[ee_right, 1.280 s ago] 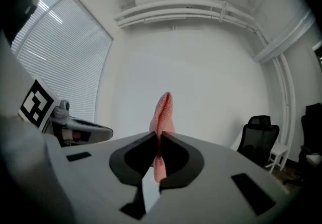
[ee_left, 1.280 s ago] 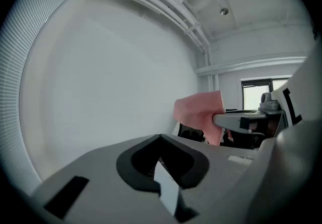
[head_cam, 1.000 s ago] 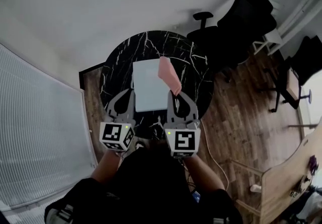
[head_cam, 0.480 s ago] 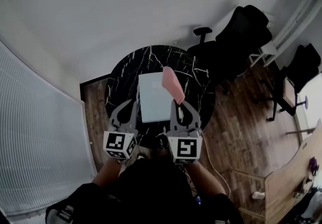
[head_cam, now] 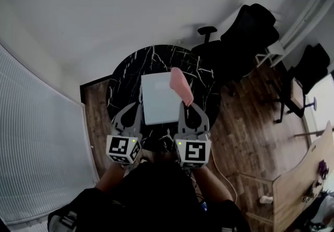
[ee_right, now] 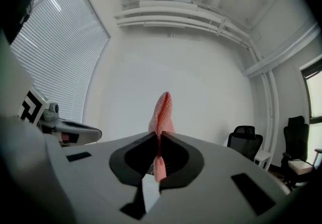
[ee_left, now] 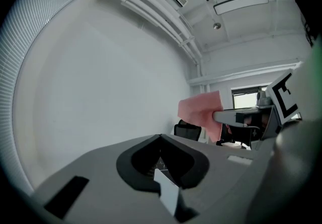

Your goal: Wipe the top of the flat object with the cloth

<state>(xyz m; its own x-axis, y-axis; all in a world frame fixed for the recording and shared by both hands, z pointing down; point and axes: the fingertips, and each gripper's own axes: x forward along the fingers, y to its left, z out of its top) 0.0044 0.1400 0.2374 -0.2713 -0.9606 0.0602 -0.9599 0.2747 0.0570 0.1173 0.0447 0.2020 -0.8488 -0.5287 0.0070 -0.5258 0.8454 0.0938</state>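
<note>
A white flat object lies in the middle of a round black marble table. My right gripper is shut on a pink cloth, which stands up from its jaws over the flat object's right edge. The right gripper view shows the cloth pinched between the shut jaws of the right gripper. My left gripper hovers by the flat object's near left corner. Its jaws meet with nothing between them in the left gripper view, where the cloth shows to the right.
Black office chairs stand just beyond the table's right side on a wooden floor. A white wall runs behind the table and window blinds fill the left. A wooden desk corner is at lower right.
The view has shifted a little. Both grippers and the cloth keep nearly the same place relative to the flat object, the cloth still in the right gripper.
</note>
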